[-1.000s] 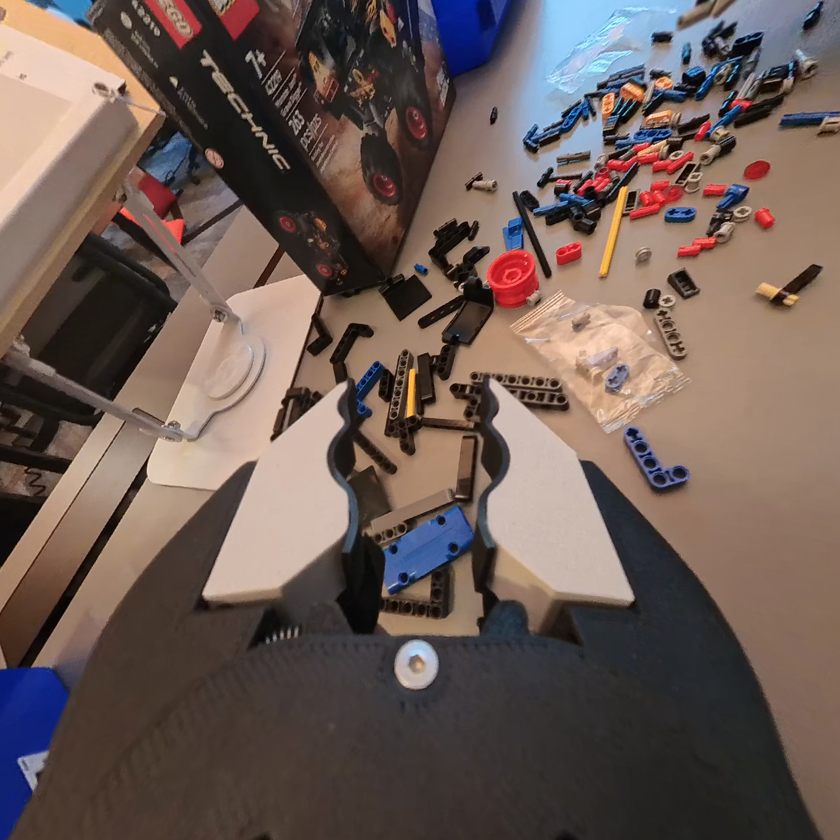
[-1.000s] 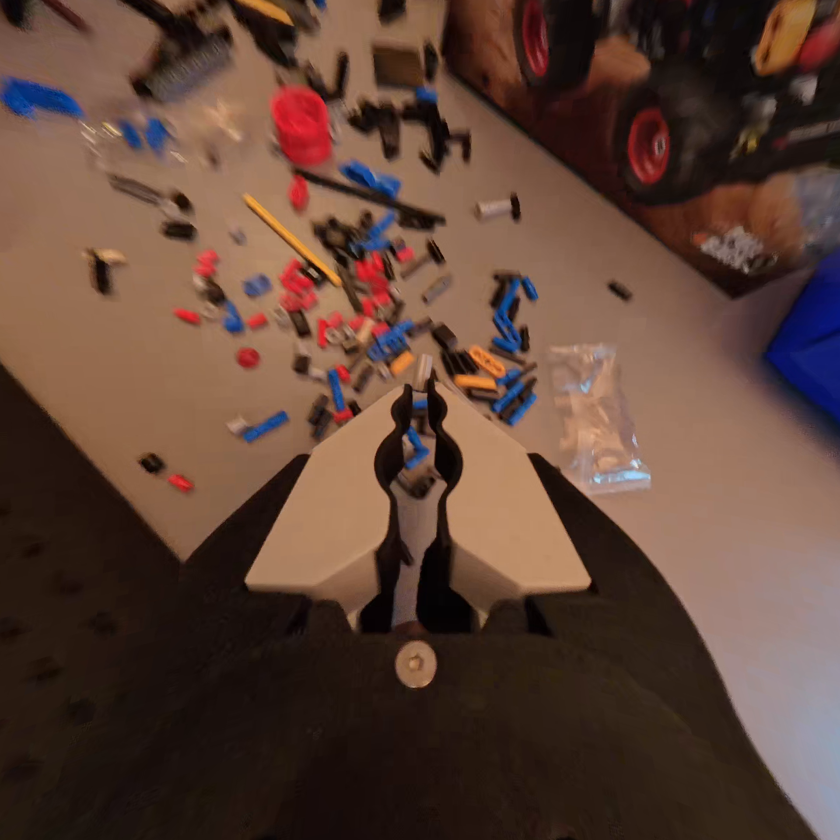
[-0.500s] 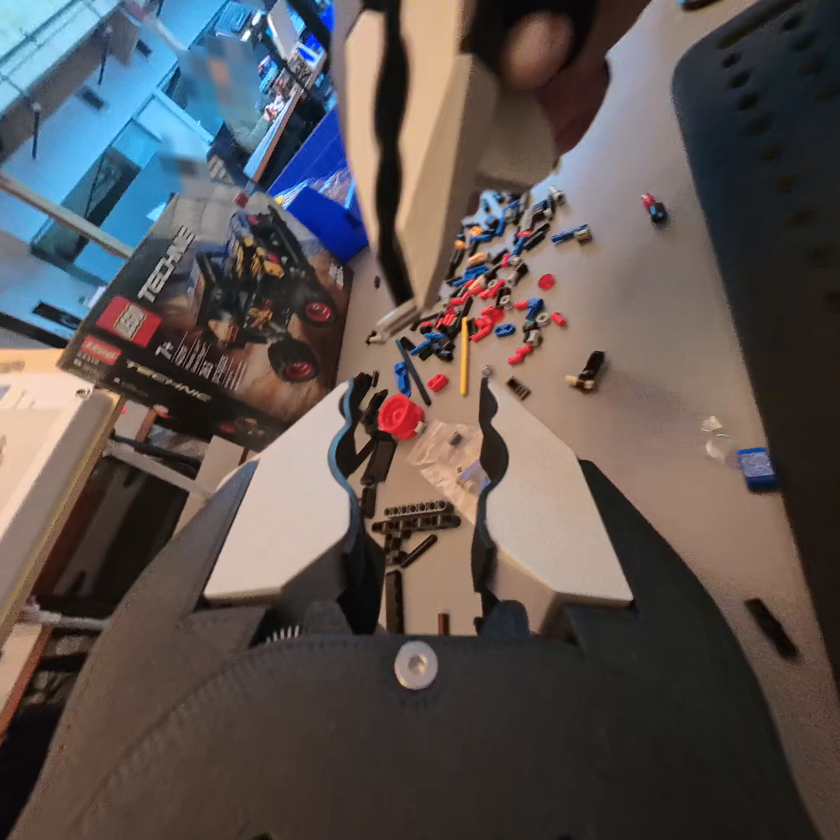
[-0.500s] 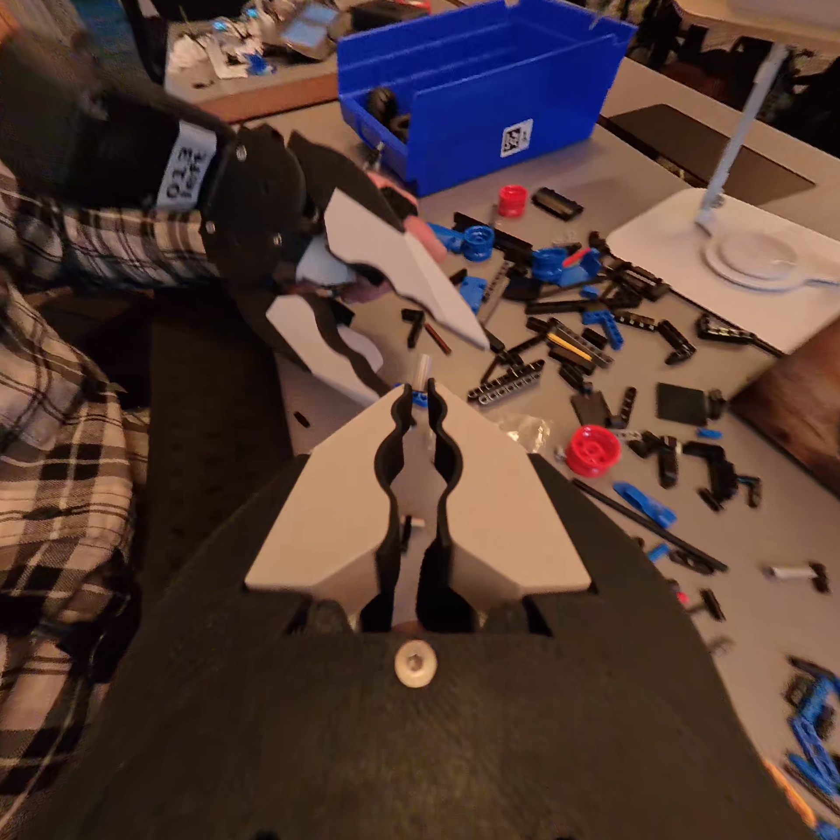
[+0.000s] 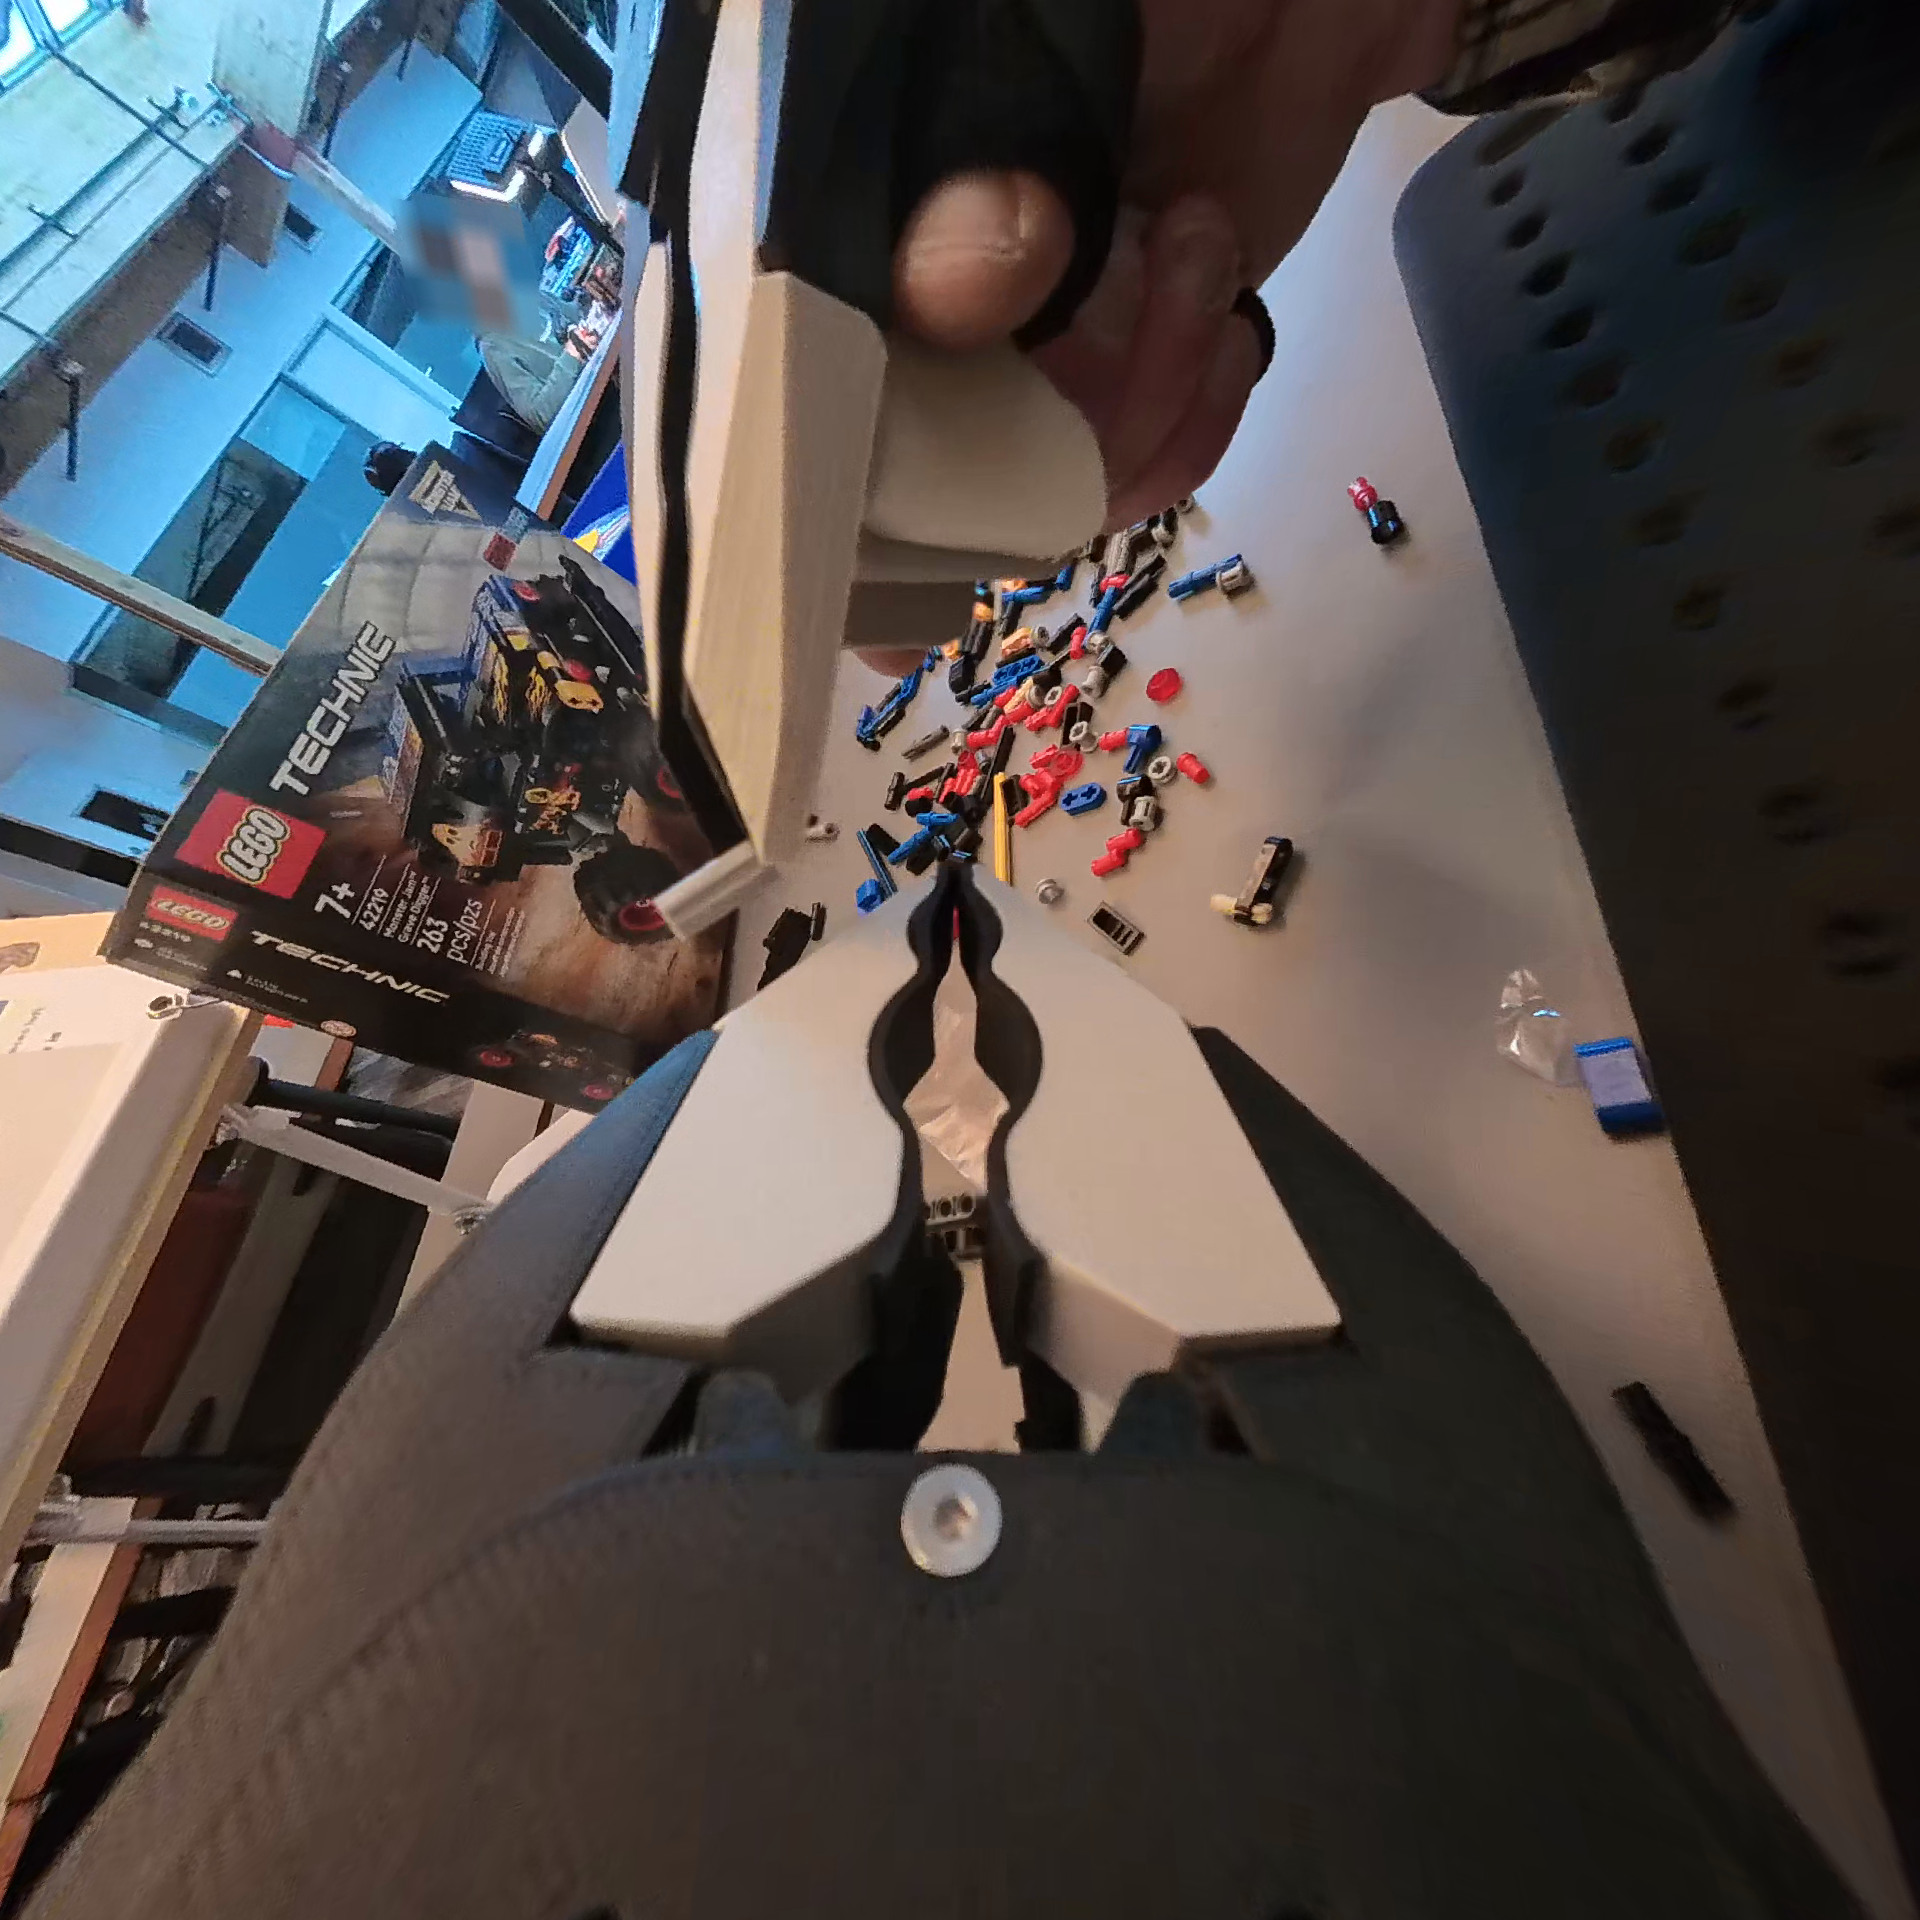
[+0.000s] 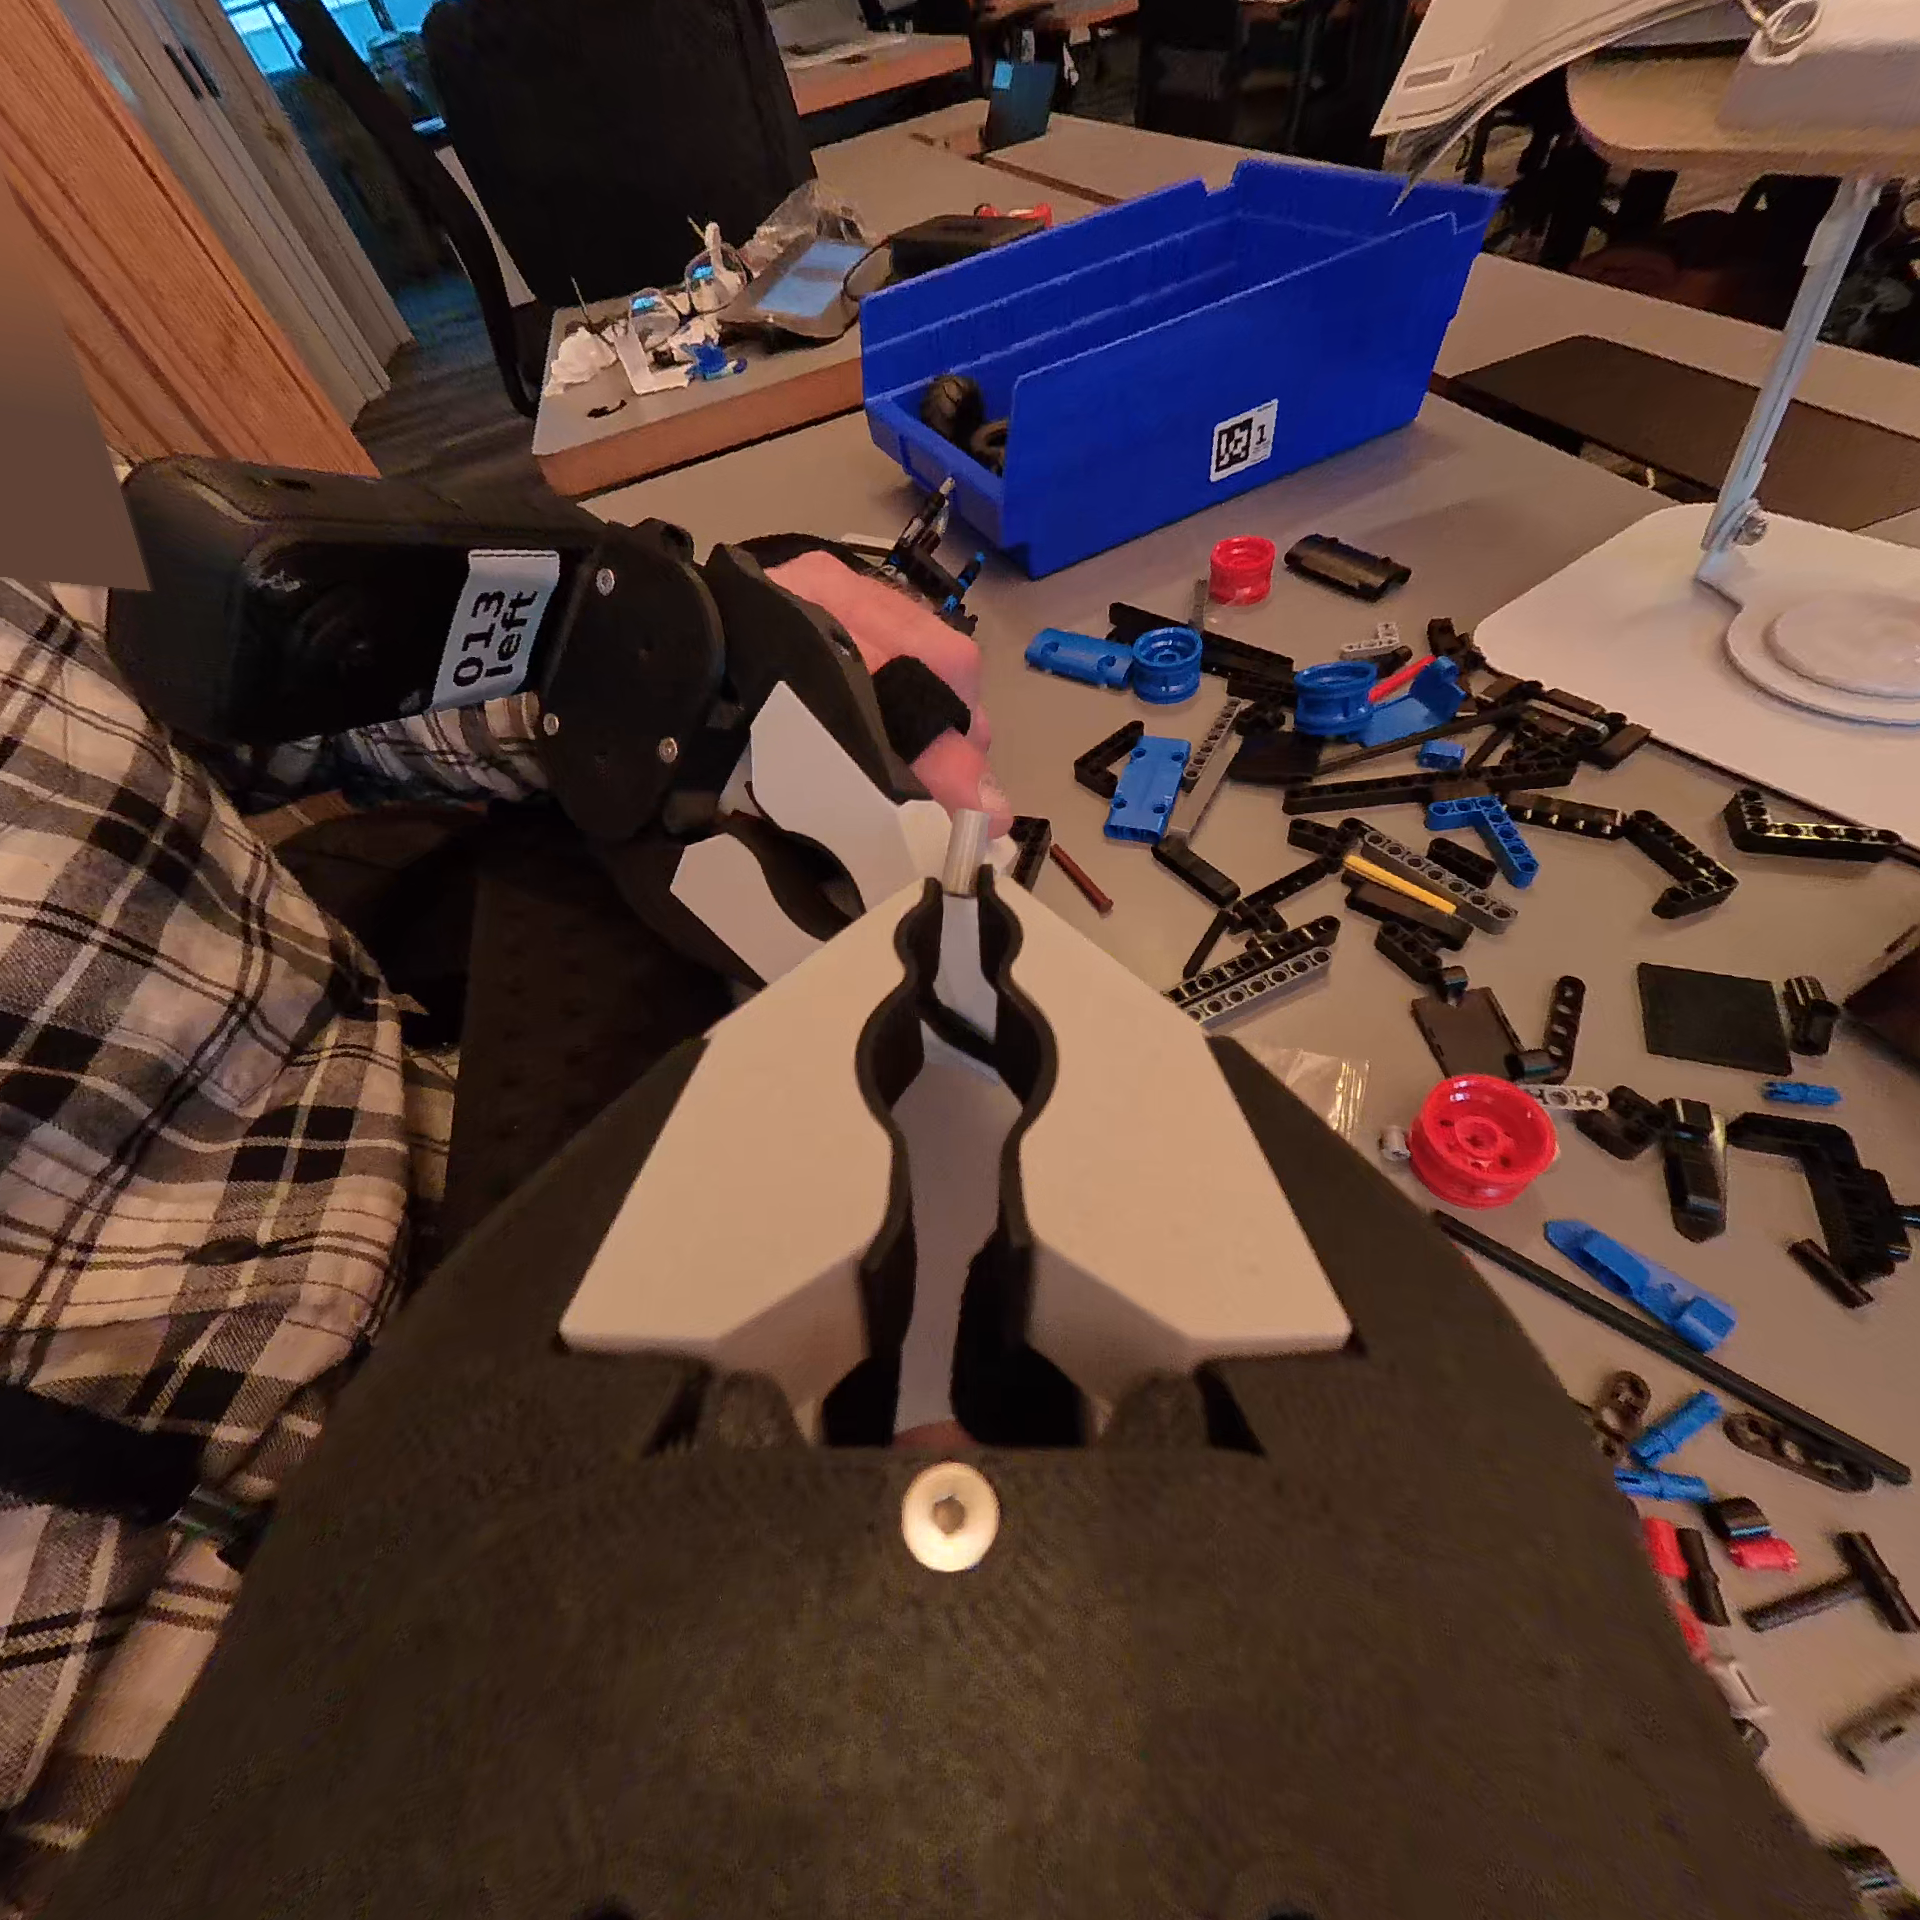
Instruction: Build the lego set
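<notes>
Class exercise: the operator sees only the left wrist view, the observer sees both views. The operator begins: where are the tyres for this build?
Observer: Black tyres lie inside the blue bin.
Operator: Any wheel hub near the right gripper?
Observer: A large red hub lies on the table, to the right of the right gripper, which pinches a grey peg.
Operator: Any blue hubs?
Observer: Two blue hubs sit among black beams in front of the bin.

A small grey cylindrical piece [image 6: 966, 852] sticks out upright from closed fingertips; black, blue and red lego pieces [image 6: 1455, 831] lie scattered across the tabletop [image 6: 1455, 520].
</notes>
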Motion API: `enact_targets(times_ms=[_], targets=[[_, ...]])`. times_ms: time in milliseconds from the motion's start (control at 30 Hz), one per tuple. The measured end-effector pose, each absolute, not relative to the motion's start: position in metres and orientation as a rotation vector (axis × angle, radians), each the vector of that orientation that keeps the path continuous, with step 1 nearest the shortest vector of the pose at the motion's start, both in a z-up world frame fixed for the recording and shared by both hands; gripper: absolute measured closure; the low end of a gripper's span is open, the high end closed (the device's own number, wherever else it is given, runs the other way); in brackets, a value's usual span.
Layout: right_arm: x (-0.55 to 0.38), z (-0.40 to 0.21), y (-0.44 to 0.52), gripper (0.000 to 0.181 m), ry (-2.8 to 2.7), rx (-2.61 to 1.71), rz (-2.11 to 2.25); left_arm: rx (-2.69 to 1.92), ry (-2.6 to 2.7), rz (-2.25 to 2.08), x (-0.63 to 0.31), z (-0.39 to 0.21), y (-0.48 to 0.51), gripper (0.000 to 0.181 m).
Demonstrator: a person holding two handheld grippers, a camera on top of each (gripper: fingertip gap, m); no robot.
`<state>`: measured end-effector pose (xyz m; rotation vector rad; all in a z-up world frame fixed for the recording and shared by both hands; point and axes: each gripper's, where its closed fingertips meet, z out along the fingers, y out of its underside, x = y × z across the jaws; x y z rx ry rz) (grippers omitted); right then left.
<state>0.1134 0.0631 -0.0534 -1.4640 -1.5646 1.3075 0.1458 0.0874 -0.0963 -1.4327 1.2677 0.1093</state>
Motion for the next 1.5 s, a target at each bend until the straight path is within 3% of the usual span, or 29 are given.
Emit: enact_targets(times_ms=[167, 333, 667, 1133, 1500], targets=[[0.116, -0.051, 0.065, 0.176, -1.533, -1.461, 1.3, -1.446, 1.259, 0.09, 0.148, -0.097, 0.088, 0.181], [0.129, -0.054, 0.073, 0.176, -1.504, -1.484, 1.247, -1.499, 1.24, 0.075, 0.14, -0.101, 0.093, 0.163], [0.193, -0.086, 0.094, 0.175, -1.457, -1.636, 0.996, -1.699, 1.327, -0.152, 0.132, -0.133, 0.085, 0.153], [0.206, -0.119, 0.077, 0.175, -1.52, -1.686, 0.939, -1.741, 1.772, -0.208, 0.161, -0.175, 0.076, 0.156], [0.211, -0.121, 0.072, 0.176, -1.536, -1.632, 0.987, -1.799, 1.828, -0.438, 0.172, -0.175, 0.032, 0.157]])
